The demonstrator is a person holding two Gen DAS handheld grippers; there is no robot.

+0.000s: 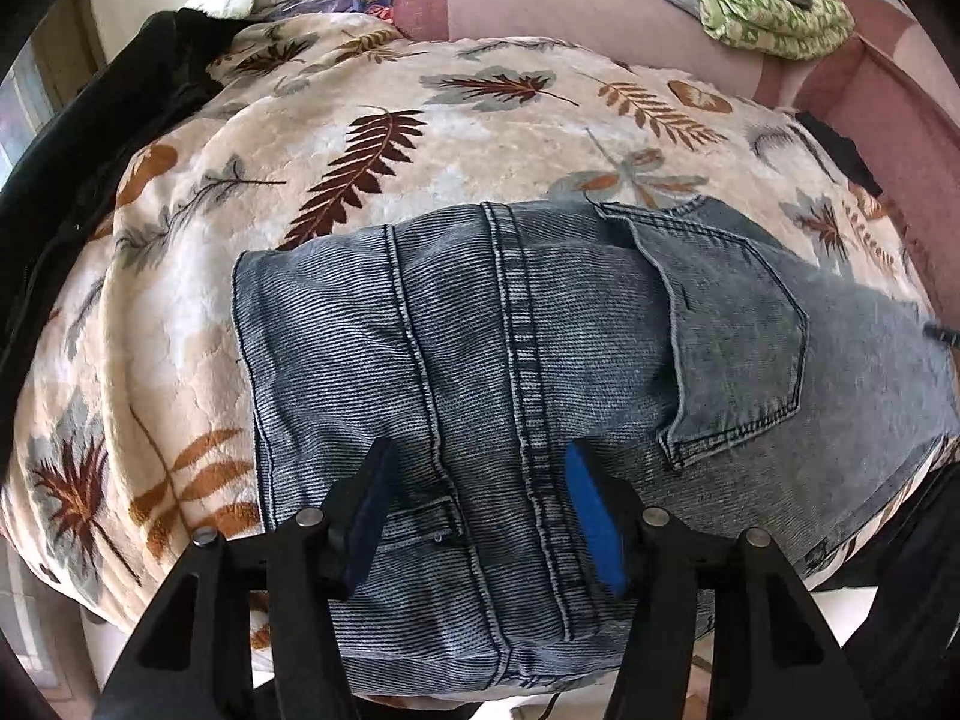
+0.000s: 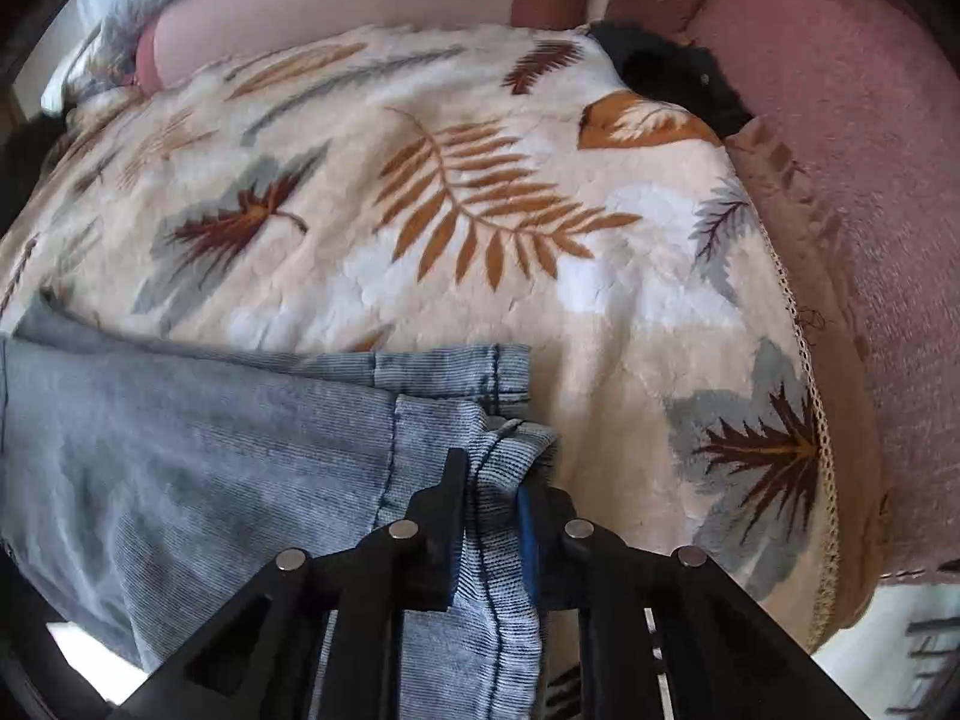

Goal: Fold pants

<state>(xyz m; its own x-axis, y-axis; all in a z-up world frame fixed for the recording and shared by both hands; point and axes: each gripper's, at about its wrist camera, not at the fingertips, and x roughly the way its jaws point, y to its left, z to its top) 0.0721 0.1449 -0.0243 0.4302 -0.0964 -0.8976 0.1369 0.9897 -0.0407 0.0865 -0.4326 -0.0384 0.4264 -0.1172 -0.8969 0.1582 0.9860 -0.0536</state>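
Blue-grey jeans (image 1: 510, 330) lie on a leaf-print blanket, seat side up, with a back pocket (image 1: 738, 348) showing. My left gripper (image 1: 480, 456) is open right above them. Its blue pads (image 1: 591, 516) straddle the centre seam near the waistband, and nothing is pinched between them. In the right wrist view the jeans (image 2: 180, 450) stretch off to the left. My right gripper (image 2: 492, 474) is shut on a bunched fold of denim at the hem end, and the fabric fills the narrow gap between its fingers.
The cream blanket (image 1: 360, 138) covers a pink sofa (image 2: 870, 210). A black garment (image 1: 90, 150) lies at the blanket's left edge. A green patterned cloth (image 1: 768, 12) and grey fabric sit on the sofa back. A small black item (image 2: 678, 78) rests at the far right corner.
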